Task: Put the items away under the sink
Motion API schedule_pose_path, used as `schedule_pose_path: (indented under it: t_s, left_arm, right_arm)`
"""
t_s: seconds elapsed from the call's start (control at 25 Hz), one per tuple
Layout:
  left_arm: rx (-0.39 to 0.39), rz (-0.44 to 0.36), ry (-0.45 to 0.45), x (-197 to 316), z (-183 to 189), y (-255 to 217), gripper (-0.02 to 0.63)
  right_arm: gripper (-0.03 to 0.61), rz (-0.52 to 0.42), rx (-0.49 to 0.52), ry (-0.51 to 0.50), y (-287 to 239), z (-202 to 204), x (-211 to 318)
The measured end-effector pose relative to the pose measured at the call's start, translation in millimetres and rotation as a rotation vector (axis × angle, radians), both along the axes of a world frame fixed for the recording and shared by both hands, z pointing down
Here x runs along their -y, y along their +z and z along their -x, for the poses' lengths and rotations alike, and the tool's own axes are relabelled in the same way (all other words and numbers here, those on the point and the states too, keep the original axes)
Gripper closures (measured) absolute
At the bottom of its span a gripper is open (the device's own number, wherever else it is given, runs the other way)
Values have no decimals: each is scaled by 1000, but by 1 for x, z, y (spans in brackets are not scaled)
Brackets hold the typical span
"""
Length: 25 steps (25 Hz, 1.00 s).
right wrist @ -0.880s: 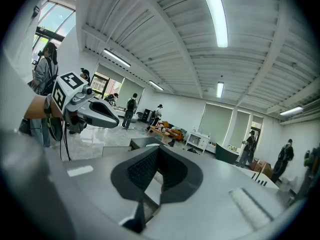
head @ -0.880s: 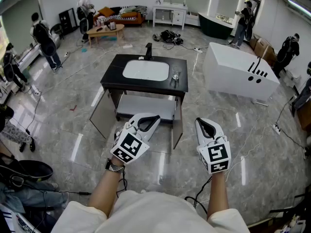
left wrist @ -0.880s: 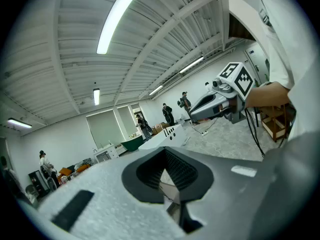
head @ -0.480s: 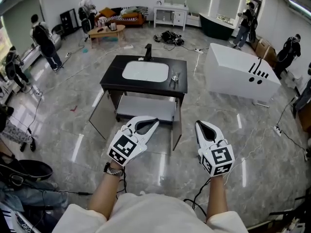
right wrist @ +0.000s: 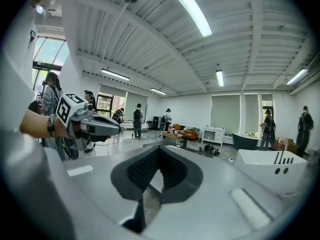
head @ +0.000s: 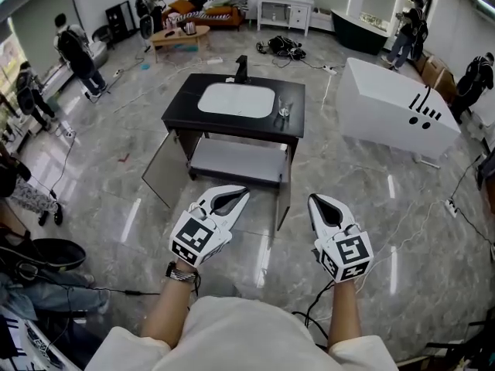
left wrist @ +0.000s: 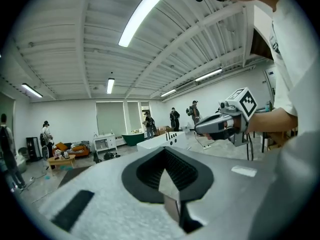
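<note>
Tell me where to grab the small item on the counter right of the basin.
Likely with the right gripper, from the counter's front: the small item seems to stand upright between basin and right edge, so close the fingers across its sides. Its exact shape is too small to tell.

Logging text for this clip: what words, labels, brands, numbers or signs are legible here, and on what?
No readable text in any view.
On the left gripper: a black-and-white square marker pattern, no letters or digits.
On the right gripper: the same kind of marker, no letters.
On the tub: black slots and dots, not writing.
On the cabinet: no label visible.
</note>
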<state>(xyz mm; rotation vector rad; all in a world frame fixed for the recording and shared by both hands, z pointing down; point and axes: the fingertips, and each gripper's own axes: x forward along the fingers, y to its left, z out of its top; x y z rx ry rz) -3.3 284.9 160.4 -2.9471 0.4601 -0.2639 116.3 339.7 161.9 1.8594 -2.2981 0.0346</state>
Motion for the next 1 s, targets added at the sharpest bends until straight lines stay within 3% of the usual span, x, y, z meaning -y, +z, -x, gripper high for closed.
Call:
schedule_pose_path:
  t_s: [0.16,0.44,1.0]
  left_arm:
    - [25,32,-20,18,-4,18,611]
    - [40,20,-32,80,-25,27,611]
    - [22,9,28,264,-70,19,611]
  right_arm:
    - [572,29,0,-46,16,1,20]
    - [572,35,-7,-17,19,-22,85]
    - [571,1,16,91,1,-61,251]
